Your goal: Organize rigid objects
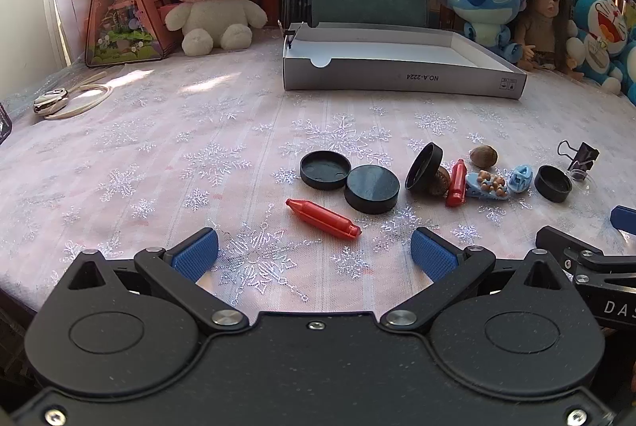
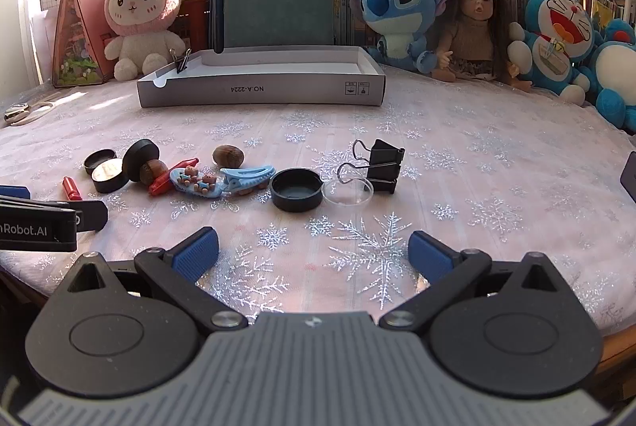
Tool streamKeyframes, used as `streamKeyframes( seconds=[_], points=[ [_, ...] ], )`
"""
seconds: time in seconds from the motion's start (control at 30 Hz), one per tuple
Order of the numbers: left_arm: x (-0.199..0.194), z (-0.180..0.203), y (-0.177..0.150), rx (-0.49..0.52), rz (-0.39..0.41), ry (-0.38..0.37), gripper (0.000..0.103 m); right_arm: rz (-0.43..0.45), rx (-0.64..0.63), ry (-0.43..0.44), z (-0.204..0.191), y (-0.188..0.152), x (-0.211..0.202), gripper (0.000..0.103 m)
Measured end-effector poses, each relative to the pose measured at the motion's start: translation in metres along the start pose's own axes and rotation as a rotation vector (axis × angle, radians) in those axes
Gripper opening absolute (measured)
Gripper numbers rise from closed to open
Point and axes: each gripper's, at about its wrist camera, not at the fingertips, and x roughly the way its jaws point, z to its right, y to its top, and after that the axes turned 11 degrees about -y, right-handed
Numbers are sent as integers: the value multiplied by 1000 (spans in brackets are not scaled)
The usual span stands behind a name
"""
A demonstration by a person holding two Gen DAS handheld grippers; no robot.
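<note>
- Left gripper (image 1: 314, 247): black body, round pivot housings, silver screws, ribbed blue finger pads (image 1: 194, 255).
- Right gripper (image 2: 313, 249): same black linkages, grey ribbed centre plate, blue textured pads (image 2: 196, 253).

A pink tablecloth (image 1: 159, 155) with silver snowflakes carries black caps (image 1: 371, 188), red crayons (image 1: 322, 218), a blue hair clip (image 2: 247, 174), a black binder clip (image 2: 383, 163) and, at twelve o'clock, a grey-white box (image 2: 262, 90).
</note>
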Motion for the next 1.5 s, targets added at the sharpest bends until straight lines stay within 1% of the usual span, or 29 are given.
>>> streamKeyframes(
  seconds=[0.17, 0.3, 0.33, 0.37, 0.47, 0.57, 0.63, 0.67, 0.7, 0.73, 0.77, 0.83, 0.87, 0.93, 1.1, 1.4, 1.5],
  points=[
    [-1, -2, -4, 15, 21, -13, 103, 23, -1, 11, 1, -3, 1, 103],
    [-5, -3, -6, 34, 27, -29, 102, 13, -9, 31, 3, 1, 2, 103],
    [-6, -3, -7, 37, 29, -34, 98, 12, -9, 36, 4, 1, 2, 102],
    [-7, -4, -6, 38, 32, -40, 92, 16, -7, 39, 5, 2, 1, 100],
    [-12, -7, -6, 38, 42, -54, 82, 35, -2, 36, 10, 3, -1, 93],
    [-15, -10, -4, 44, 57, -40, 76, 46, 20, 28, 16, 6, -2, 85],
    [-19, -12, -2, 64, 88, -29, 74, 48, 28, 18, 21, 9, -1, 78],
    [-20, -13, -1, 76, 95, -28, 72, 50, 26, 15, 22, 10, 0, 77],
    [-20, -14, 0, 85, 100, -31, 70, 52, 22, 11, 23, 11, 1, 73],
    [-21, -15, 1, 92, 102, -36, 67, 52, 16, 7, 24, 12, 2, 67],
    [-21, -15, 2, 104, 100, -52, 64, 52, 9, 7, 24, 13, 2, 64],
    [-20, -15, 2, 129, 90, -75, 60, 56, -3, 8, 24, 15, 3, 53],
    [-18, -14, 2, 140, 82, -76, 56, 59, -8, 10, 24, 15, 3, 51],
    [-15, -13, 1, 153, 66, -72, 51, 61, -20, 8, 22, 17, 4, 47],
    [-9, -11, -1, 147, 48, -92, 48, 52, -29, 10, 20, 19, 8, 43],
    [-10, -10, -4, 136, 54, -89, 48, 49, -26, 16, 19, 20, 13, 42],
    [-17, -10, -7, 117, 49, -103, 48, 48, -24, 17, 18, 19, 12, 40]
  ],
)
